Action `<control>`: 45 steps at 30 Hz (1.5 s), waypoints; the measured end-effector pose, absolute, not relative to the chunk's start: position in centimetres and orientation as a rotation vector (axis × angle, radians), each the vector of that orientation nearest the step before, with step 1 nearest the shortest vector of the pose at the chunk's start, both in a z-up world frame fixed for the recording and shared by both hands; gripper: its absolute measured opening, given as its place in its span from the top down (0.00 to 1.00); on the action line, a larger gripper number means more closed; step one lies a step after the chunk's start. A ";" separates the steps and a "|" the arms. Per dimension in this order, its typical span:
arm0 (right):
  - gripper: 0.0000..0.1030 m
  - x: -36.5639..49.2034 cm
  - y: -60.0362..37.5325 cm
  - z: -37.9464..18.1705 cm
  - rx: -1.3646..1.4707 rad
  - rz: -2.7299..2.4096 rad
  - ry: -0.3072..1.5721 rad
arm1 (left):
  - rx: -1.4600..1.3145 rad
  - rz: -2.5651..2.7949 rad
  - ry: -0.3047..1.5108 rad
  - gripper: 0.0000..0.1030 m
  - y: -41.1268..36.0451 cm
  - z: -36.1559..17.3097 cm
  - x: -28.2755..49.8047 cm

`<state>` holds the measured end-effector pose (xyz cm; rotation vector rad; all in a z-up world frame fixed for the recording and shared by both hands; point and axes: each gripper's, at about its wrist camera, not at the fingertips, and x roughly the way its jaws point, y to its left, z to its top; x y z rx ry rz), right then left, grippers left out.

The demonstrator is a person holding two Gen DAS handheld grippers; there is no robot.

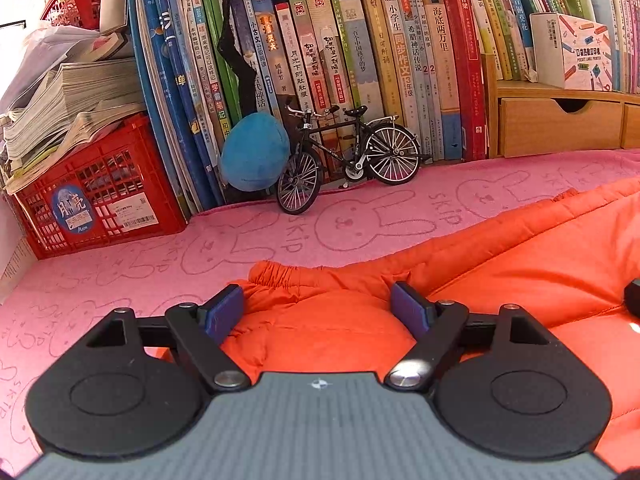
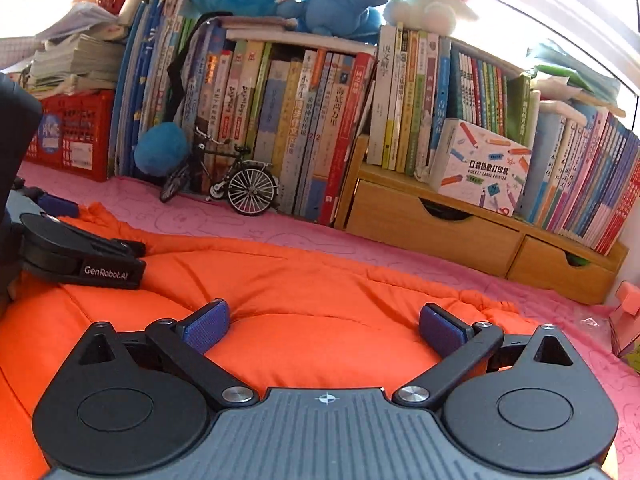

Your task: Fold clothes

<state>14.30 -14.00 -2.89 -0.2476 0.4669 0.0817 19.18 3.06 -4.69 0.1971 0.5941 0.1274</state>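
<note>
Left hand-held gripper [image 1: 318,307]: nearest the lens; jaws spread wide, nothing pinched; blue pads sit low over the jacket, either side of a puffed panel near an elastic cuff [image 1: 276,274]. Whether the pads touch the fabric cannot be told.
Right hand-held gripper [image 2: 323,325]: jaws spread wide, nothing pinched; set low over a swollen orange panel, further along the same garment.
Jacket [image 2: 304,280]: orange, padded, quilted; lies on the pink cloth [image 1: 120,272] that covers the surface, spread broadly from the left of both views toward the right.
Fold state: the garment lies bunched and puffy, with a diagonal ridge running across it in the left view; no neat, squared bundle is visible. Whether any layer is already turned over cannot be settled from these views.
Progress: judged incomplete, since the jacket is not in a compact folded form; gathering, turning and flattening appear to remain.
Surroundings: books [image 1: 360,60], a model bicycle [image 1: 348,156] and a red crate [image 1: 100,196] stand at the back edge, apart from the jacket.
</note>
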 end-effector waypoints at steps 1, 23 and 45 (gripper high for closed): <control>0.01 14.2 -14.6 -3.0 -0.261 0.071 0.464 | 0.193 0.126 0.594 0.20 3.1 -4.7 19.2; 0.01 14.6 -28.0 -3.9 -0.102 -0.258 0.578 | 0.133 0.105 0.601 0.19 3.9 -4.6 19.4; 0.08 7.3 -20.9 1.6 0.037 -0.016 0.334 | 0.154 0.014 0.357 0.22 0.4 0.1 7.8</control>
